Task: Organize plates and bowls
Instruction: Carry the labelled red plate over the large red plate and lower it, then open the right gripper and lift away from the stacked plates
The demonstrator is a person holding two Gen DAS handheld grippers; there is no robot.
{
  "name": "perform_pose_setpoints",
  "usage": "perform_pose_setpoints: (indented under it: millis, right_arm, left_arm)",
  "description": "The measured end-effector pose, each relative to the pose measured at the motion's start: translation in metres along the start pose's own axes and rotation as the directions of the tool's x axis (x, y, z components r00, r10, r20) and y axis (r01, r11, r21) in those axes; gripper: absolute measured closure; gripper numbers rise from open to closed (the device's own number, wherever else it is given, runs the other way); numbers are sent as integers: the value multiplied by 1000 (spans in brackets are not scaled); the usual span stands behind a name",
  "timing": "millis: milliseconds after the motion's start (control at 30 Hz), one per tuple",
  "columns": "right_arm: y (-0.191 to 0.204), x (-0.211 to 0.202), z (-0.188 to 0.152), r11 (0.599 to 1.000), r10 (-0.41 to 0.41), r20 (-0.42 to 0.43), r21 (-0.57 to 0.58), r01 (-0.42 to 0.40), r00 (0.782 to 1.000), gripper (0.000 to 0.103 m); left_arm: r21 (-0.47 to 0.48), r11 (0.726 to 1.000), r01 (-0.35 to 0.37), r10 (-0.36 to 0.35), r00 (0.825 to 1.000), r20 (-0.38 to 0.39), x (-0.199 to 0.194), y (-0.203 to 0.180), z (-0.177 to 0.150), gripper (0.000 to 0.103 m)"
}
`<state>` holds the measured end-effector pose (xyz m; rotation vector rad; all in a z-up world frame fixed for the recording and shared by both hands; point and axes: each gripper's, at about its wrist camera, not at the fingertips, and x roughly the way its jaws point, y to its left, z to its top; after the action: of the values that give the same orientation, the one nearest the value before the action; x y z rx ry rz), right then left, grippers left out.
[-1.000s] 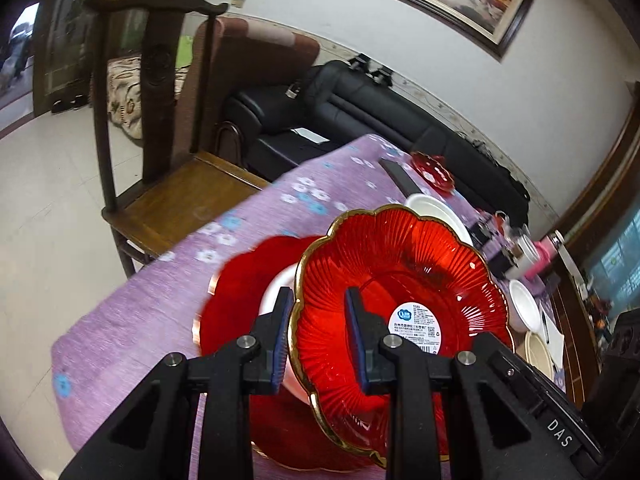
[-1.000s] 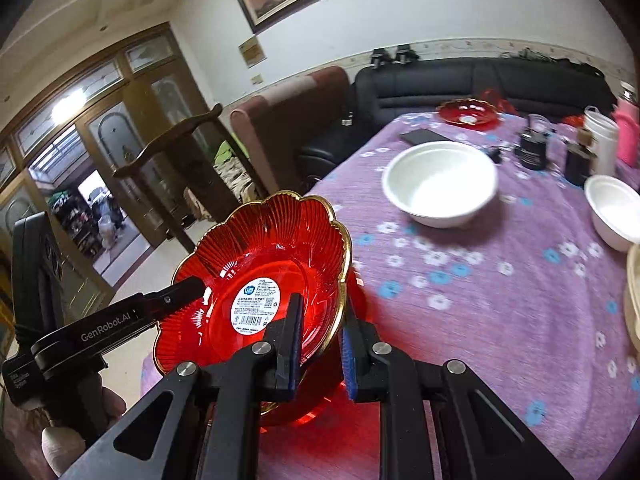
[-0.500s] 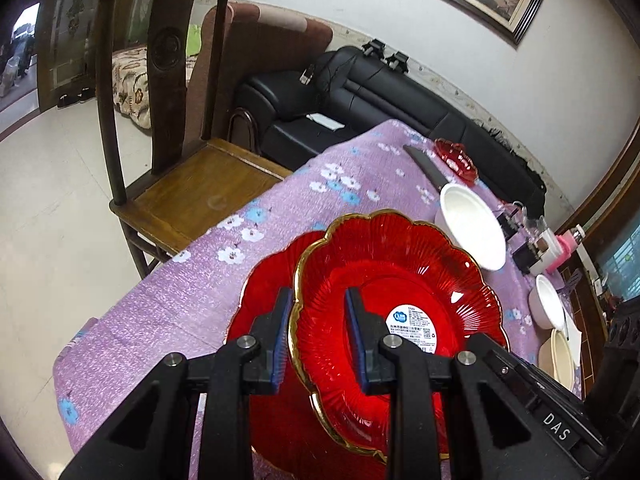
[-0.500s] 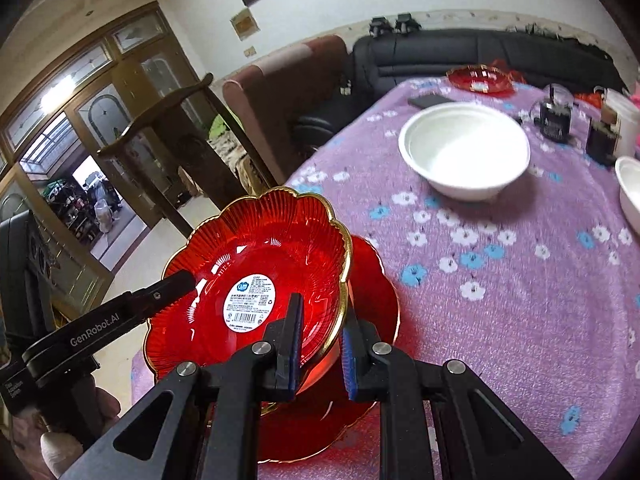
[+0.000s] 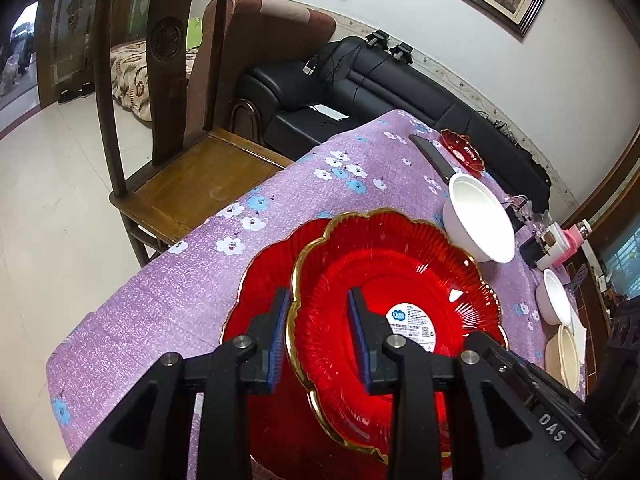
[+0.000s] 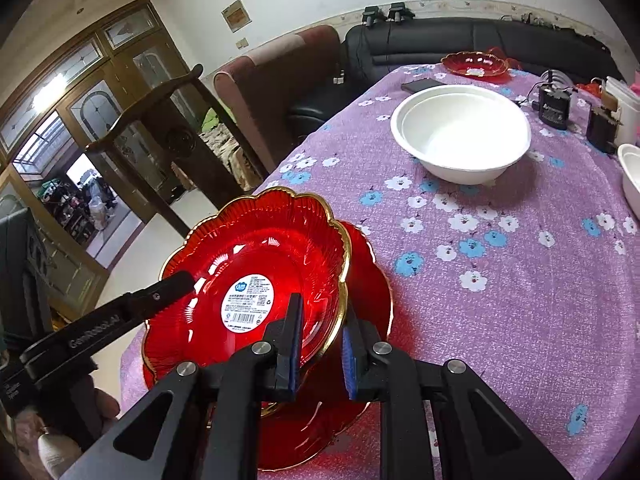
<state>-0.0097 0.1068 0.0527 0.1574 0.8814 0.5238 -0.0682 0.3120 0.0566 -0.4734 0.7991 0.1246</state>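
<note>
A red glass bowl with a gold scalloped rim and a white label (image 5: 400,292) (image 6: 256,264) sits on a larger red plate (image 5: 260,280) (image 6: 372,280) at the table's near corner. My left gripper (image 5: 318,328) straddles the bowl's left rim, jaws slightly parted around it. My right gripper (image 6: 320,344) straddles the opposite rim, jaws also slightly parted. A big white bowl (image 5: 480,216) (image 6: 460,136) stands further along the purple flowered tablecloth (image 5: 192,280) (image 6: 500,260). A small red dish (image 5: 462,150) (image 6: 474,62) sits at the far end.
A wooden chair (image 5: 172,152) stands beside the table's left edge. A black remote (image 5: 432,156) lies near the far dish. Small white bowls (image 5: 554,296), a cream bowl (image 5: 568,356) and dark jars (image 6: 554,106) crowd the right side. A black sofa (image 5: 400,84) lies behind.
The red bowl came down from a tilted, lifted position onto the larger red plate. Both grippers' jaws have widened slightly around its rim.
</note>
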Motion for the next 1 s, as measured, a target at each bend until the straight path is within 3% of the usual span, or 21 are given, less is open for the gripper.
perform_pose_setpoints:
  millis: [100, 200, 267, 333, 700, 1000]
  right_arm:
    - [0, -1, -1, 1000, -7, 10, -5, 7, 1000, 79]
    - [0, -3, -1, 1000, -10, 29, -4, 10, 1000, 62]
    - [2, -6, -1, 1000, -16, 47, -6, 17, 999, 46]
    - [2, -7, -1, 1000, -23, 58, -11, 24, 998, 39]
    - [15, 4, -7, 998, -22, 36, -56, 24, 999, 39]
    - [-5, -27, -6, 1000, 17, 104, 15, -19, 994, 31]
  left_arm:
    - [1, 1000, 6, -6, 1000, 19, -6, -1, -1, 58]
    - [-3, 1000, 11, -11, 999, 39, -13, -1, -1, 49]
    - [-7, 1000, 16, -15, 999, 47, -16, 0, -2, 44]
    - [-11, 1000, 18, -18, 999, 49, -17, 0, -2, 43]
    - [-3, 999, 32, -32, 996, 86, -36, -3, -5, 43]
    - [36, 998, 43, -47, 988, 144, -64, -18, -12, 33]
